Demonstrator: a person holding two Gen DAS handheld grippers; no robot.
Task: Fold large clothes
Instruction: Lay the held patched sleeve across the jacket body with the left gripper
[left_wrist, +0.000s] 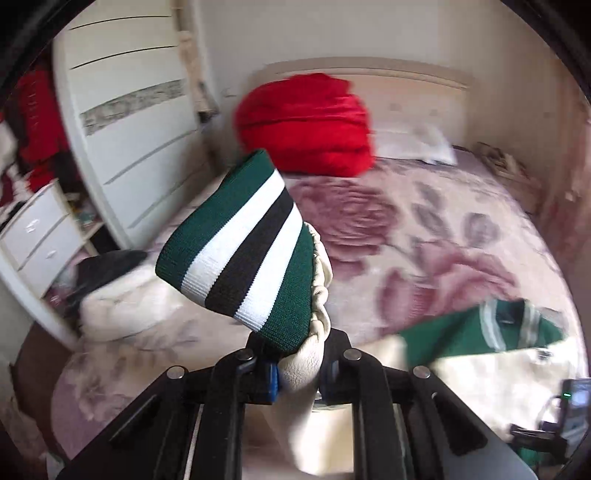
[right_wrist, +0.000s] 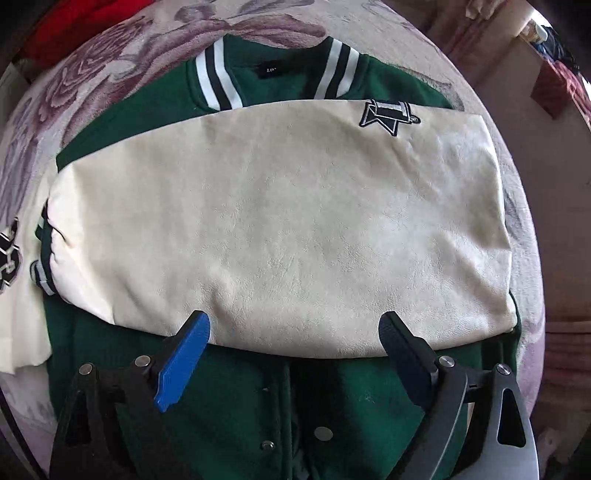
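A green varsity jacket with cream sleeves lies on the bed. One cream sleeve is folded across its chest below the striped collar. My right gripper is open and empty, its fingers just above the sleeve's near edge. My left gripper is shut on the other cream sleeve near its green, white and black striped cuff, held up above the bed. The jacket body shows blurred at the lower right of the left wrist view.
The bed has a floral purple cover. A red blanket and a white pillow lie by the headboard. A white wardrobe and a small drawer unit stand to the left. A dark device sits at the right edge.
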